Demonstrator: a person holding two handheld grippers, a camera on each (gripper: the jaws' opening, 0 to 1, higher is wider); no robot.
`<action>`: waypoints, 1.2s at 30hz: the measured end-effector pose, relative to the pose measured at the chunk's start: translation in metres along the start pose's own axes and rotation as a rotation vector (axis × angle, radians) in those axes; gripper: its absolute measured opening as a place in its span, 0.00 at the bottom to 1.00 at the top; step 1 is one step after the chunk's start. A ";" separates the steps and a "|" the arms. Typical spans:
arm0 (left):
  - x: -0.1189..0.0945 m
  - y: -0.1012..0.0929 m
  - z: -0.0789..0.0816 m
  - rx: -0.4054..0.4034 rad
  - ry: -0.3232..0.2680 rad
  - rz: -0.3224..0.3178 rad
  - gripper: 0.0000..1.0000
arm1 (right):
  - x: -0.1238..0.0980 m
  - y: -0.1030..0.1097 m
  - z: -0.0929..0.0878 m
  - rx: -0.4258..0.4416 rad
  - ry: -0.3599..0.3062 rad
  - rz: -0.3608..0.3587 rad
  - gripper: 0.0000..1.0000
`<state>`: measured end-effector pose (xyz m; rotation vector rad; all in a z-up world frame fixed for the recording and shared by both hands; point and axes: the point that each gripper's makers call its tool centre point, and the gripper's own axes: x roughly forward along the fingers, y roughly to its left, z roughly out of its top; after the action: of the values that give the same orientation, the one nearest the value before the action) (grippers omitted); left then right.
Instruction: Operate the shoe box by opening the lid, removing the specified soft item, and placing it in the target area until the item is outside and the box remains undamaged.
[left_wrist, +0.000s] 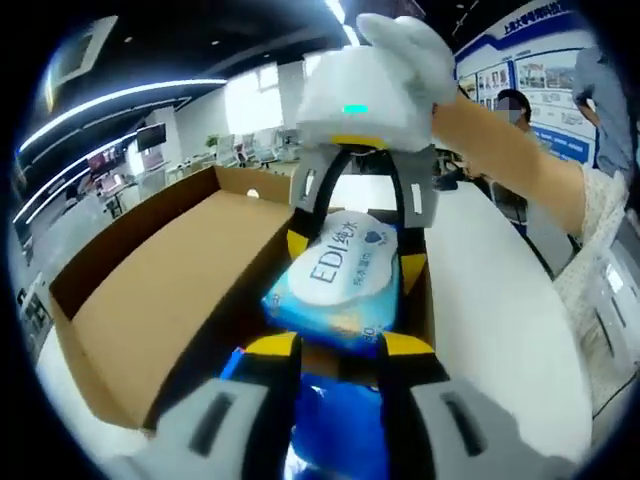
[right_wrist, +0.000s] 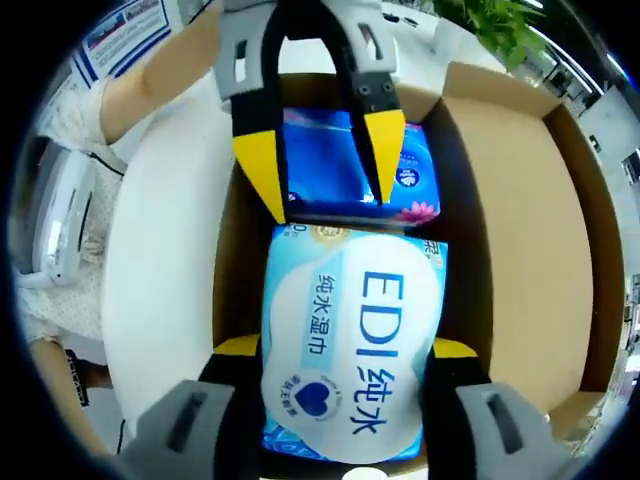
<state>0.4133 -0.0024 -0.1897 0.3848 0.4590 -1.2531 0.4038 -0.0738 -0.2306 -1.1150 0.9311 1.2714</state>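
Cardboard box (left_wrist: 160, 300): brown, open, standing on a white table (left_wrist: 500, 300); in the left gripper view its lid (left_wrist: 150, 270) is folded back flat toward the left.
Wipes pack (left_wrist: 340, 275): light blue and white soft pack printed "EDI", lying inside the box at its right side, tilted up toward the camera.
Blue pack (left_wrist: 335, 420): darker blue soft pack, low in the box, partly hidden behind the left gripper's jaws.
Left gripper (left_wrist: 342, 345): jaws rise from the bottom, yellow tips parted, near the blue pack and just below the wipes pack; whether they touch either I cannot tell.
Right gripper (left_wrist: 350, 240): enters from above, held by a gloved hand (left_wrist: 400, 50); its yellow-tipped jaws straddle the wipes pack on both sides.
Person: bare forearm (left_wrist: 510, 150) reaching across the table.

Right gripper view
Wipes pack (right_wrist: 350, 340): seen from above, between this gripper's own jaws, label upward.
Right gripper (right_wrist: 345, 350): yellow tips on either side of the wipes pack, pressed against its edges, grasping it.
Blue pack (right_wrist: 330, 160): just beyond the wipes pack, touching its far edge, in the same box (right_wrist: 520, 200).
Left gripper (right_wrist: 325, 165): comes in from the top, jaws spread apart over the blue pack, not closed on anything.
Table (right_wrist: 160, 280): white surface left of the box.
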 end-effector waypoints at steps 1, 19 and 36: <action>-0.001 0.001 0.000 -0.001 -0.003 0.000 0.31 | 0.000 0.000 0.000 0.000 0.000 -0.002 0.62; 0.015 -0.020 -0.002 -0.150 -0.112 -0.055 0.47 | -0.023 -0.014 0.008 0.033 -0.045 -0.052 0.62; 0.022 -0.028 -0.002 -0.163 -0.153 -0.072 0.28 | -0.037 -0.014 0.025 0.026 -0.110 -0.072 0.62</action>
<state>0.3919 -0.0270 -0.2039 0.1343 0.4433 -1.2944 0.4123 -0.0581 -0.1878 -1.0386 0.8169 1.2456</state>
